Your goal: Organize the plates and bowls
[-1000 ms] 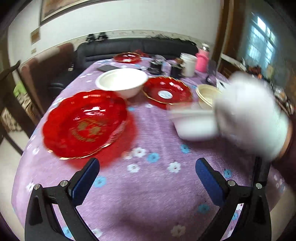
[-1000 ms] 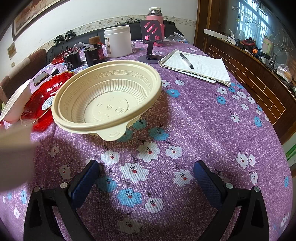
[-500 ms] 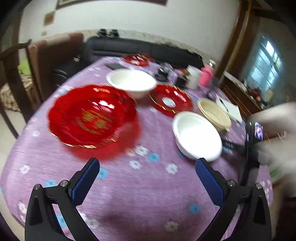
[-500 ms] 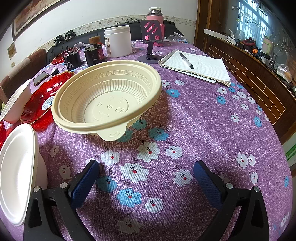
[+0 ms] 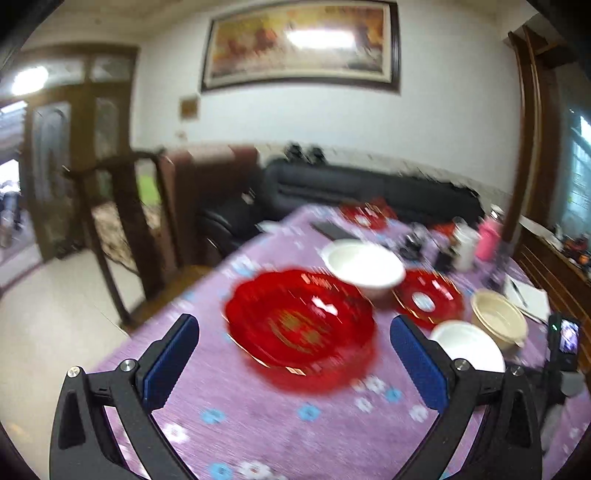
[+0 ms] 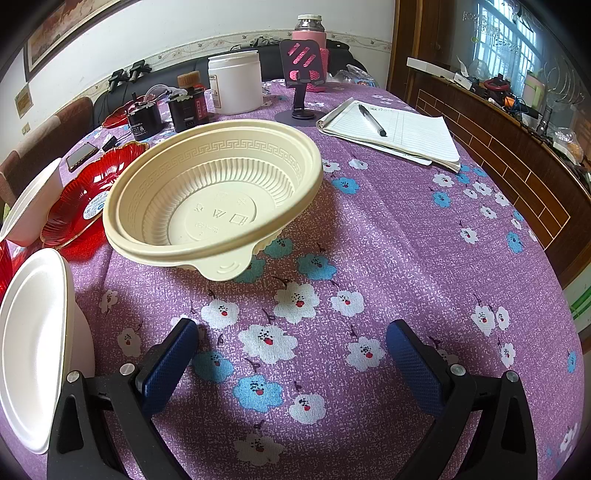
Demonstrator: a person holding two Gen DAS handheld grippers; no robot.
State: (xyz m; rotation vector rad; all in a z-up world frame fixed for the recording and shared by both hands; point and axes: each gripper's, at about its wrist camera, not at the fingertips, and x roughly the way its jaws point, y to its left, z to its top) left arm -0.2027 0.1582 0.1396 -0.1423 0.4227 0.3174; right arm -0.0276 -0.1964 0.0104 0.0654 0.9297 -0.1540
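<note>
My left gripper (image 5: 295,354) is open and empty, raised above the table's near edge. Ahead of it lies a large red plate (image 5: 299,325). Behind that stand a white bowl (image 5: 364,267), a smaller red plate (image 5: 428,299), a second white bowl (image 5: 467,347) and a cream ribbed bowl (image 5: 498,323). My right gripper (image 6: 291,354) is open and empty, low over the cloth, just short of the cream bowl (image 6: 214,195). In the right wrist view the near white bowl (image 6: 33,343) is at the left edge, with the small red plate (image 6: 88,192) and the far white bowl (image 6: 33,203) behind it.
A purple flowered cloth (image 6: 369,258) covers the table. At the back stand a white jar (image 6: 236,81), dark bottles (image 6: 188,105), a phone stand (image 6: 299,85), a pink flask (image 6: 310,33), and a notepad with pen (image 6: 399,129). A wooden chair (image 5: 122,229) stands left of the table. A third red plate (image 5: 365,216) lies far back.
The near white bowl has been set down left of the cream bowl and the gloved hand has left. My left gripper has swung up and to the left. My right gripper has not moved.
</note>
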